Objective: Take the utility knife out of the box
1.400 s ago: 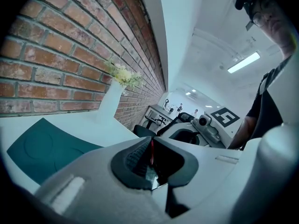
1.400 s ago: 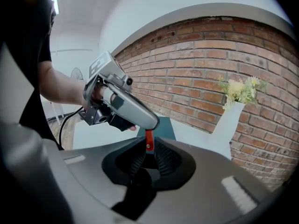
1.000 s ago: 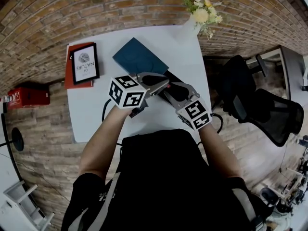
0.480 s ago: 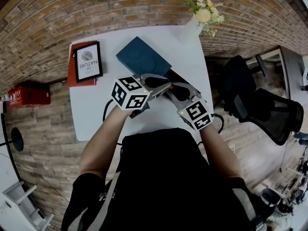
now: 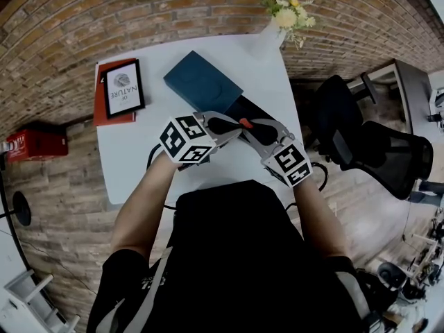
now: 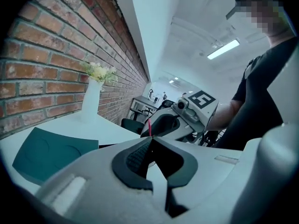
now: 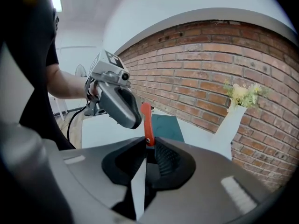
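R gripper [image 7: 148, 143] jaws just closed, pinching the orange utility knife [image 7: 147, 122] above the box [image 5: 239, 108] near table's right edge. L gripper [image 6: 150, 138] jaws were pressed together right beside it. Looked basically out imo.

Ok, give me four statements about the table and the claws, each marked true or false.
1. The right claw is shut on the orange utility knife. True; its jaws have just been closing onto it.
2. The teal lid lies on the floor. False: it lies on the white table.
3. The white vase stands by the brick wall. True.
4. The left claw gapes wide open. False: its jaws are together.
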